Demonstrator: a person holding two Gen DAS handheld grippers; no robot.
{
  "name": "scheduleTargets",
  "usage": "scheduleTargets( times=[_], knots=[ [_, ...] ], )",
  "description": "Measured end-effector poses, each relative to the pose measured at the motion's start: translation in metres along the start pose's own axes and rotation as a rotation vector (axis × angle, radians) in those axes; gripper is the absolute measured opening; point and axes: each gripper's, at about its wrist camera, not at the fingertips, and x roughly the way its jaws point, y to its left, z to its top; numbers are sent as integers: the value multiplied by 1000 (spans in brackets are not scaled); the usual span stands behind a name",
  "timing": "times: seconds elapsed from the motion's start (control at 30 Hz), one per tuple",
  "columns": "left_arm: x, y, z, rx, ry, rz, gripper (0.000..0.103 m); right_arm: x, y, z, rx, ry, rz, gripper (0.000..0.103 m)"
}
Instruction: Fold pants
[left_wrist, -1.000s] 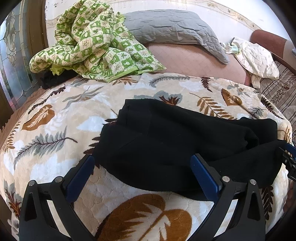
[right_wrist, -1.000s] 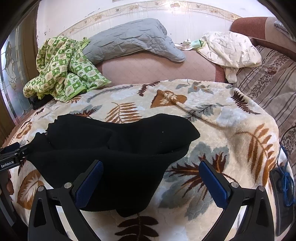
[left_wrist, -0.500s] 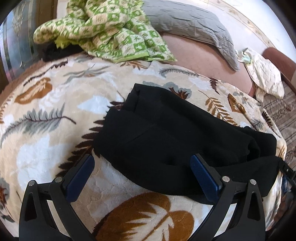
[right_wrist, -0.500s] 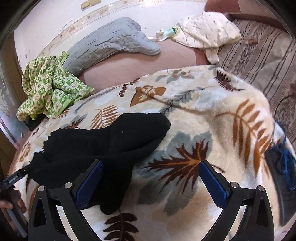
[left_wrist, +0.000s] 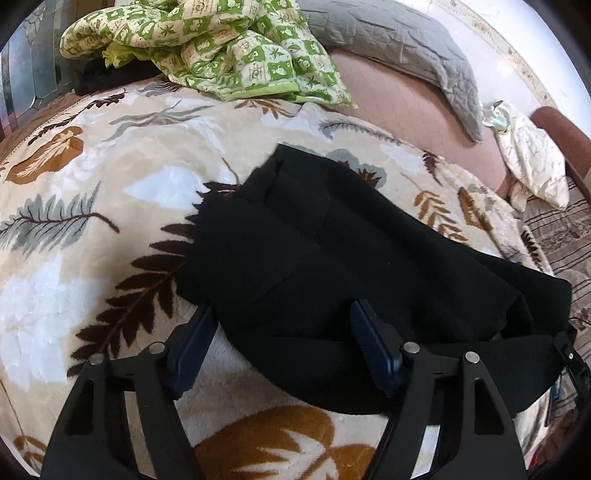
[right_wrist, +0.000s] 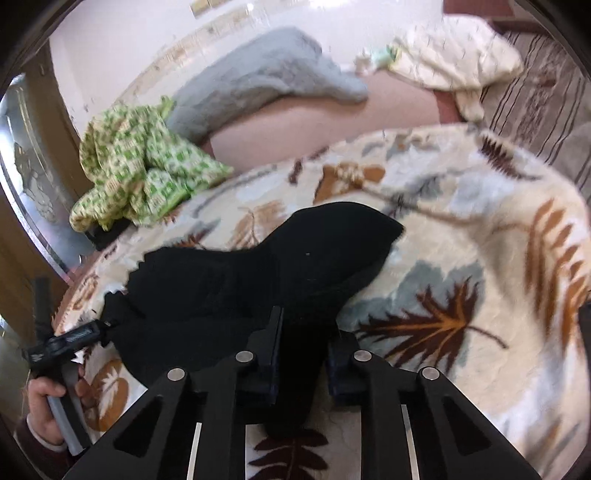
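The black pants (left_wrist: 332, 258) lie bunched and partly folded on a leaf-patterned blanket (left_wrist: 92, 184). My left gripper (left_wrist: 284, 336) is still fairly wide, its fingers straddling the near left edge of the pants. In the right wrist view the pants (right_wrist: 295, 266) lie in front, and my right gripper (right_wrist: 301, 347) has its jaws closed on a fold of the near edge. The left gripper (right_wrist: 74, 338) shows at the far left of that view, at the pants' other end, held by a hand.
A green checked cloth (left_wrist: 221, 48) and a grey quilted pillow (left_wrist: 388, 40) lie at the back of the bed. A cream cloth (left_wrist: 532, 166) lies at the right by a striped cover (right_wrist: 535, 92). A wooden frame with glass (right_wrist: 29, 177) stands left.
My right gripper has closed from wide open onto the near edge of the pants. My left gripper has narrowed somewhat and moved in over the pants' left edge.
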Motion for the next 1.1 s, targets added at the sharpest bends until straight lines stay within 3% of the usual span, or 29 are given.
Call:
scheduleTargets(
  times=[0.13, 0.23, 0.33, 0.43, 0.53, 0.6, 0.77, 0.97, 1.03, 1.1],
  knots=[
    [-6, 0, -5, 32, -3, -5, 74, -37, 20, -17, -136, -71, -113, 18],
    [-3, 4, -9, 32, 21, -2, 74, -35, 15, -45, -118, 26, -131, 21],
    [-4, 13, -9, -13, 40, -21, 74, -45, 7, -56, -83, 80, -135, 33],
    [-9, 19, -7, -35, 19, 0, 76, -74, -3, -41, -35, -5, -157, 46],
    [-6, 24, -5, -57, 11, 14, 84, -81, -6, -15, -38, -51, -140, 68],
    [-1, 26, -4, -76, 31, 20, 84, -63, -2, 4, -90, -10, -104, 77],
    [-5, 26, 2, -58, -14, 68, 84, 17, 13, 30, -312, 172, -104, 78],
    [3, 29, 9, -44, -19, 80, 90, 78, 3, 18, -356, 387, 2, 78],
    [10, 27, 9, -44, 6, 64, 96, 84, 3, 9, -368, 419, 29, 66],
    [17, 23, 9, -20, 15, 61, 101, 82, 7, 4, -415, 401, 14, 14]
  ],
)
